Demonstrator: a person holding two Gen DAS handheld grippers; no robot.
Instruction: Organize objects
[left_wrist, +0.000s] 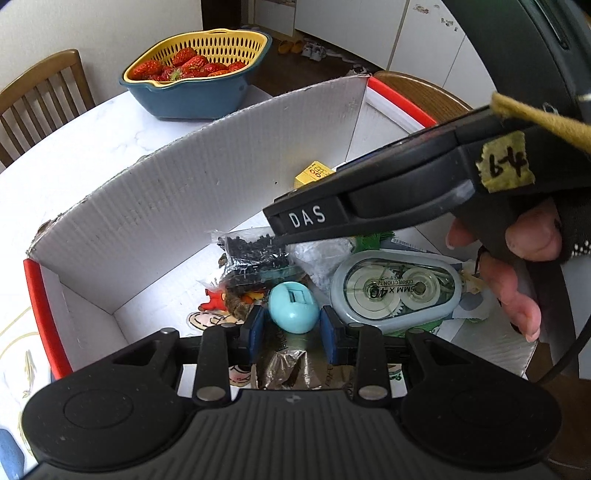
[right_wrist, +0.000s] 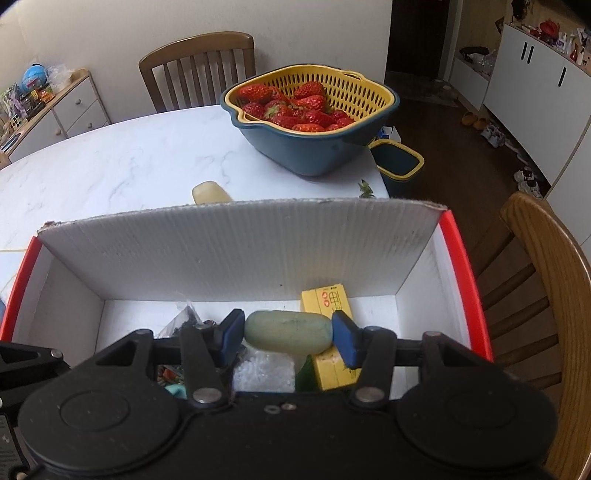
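A white cardboard box with red rims (left_wrist: 147, 206) (right_wrist: 236, 251) stands on the table and holds small items. My left gripper (left_wrist: 293, 325) is inside the box, its blue pads close on either side of a light blue egg-shaped object (left_wrist: 293, 312). My right gripper (right_wrist: 288, 334) is shut on a pale green oblong bar (right_wrist: 288, 330) held over the box. In the left wrist view the right gripper's body marked DAS (left_wrist: 369, 199) crosses above the box. A correction tape dispenser (left_wrist: 397, 290), a bag of black bits (left_wrist: 255, 258) and a yellow packet (right_wrist: 328, 328) lie inside.
A blue bowl with a yellow colander of strawberries (right_wrist: 306, 110) stands on the white marble table (right_wrist: 110, 166) beyond the box. A pale bar (right_wrist: 210, 192) lies behind the box wall. Wooden chairs (right_wrist: 546, 295) stand around the table. A small blue bin (right_wrist: 399, 162) sits on the floor.
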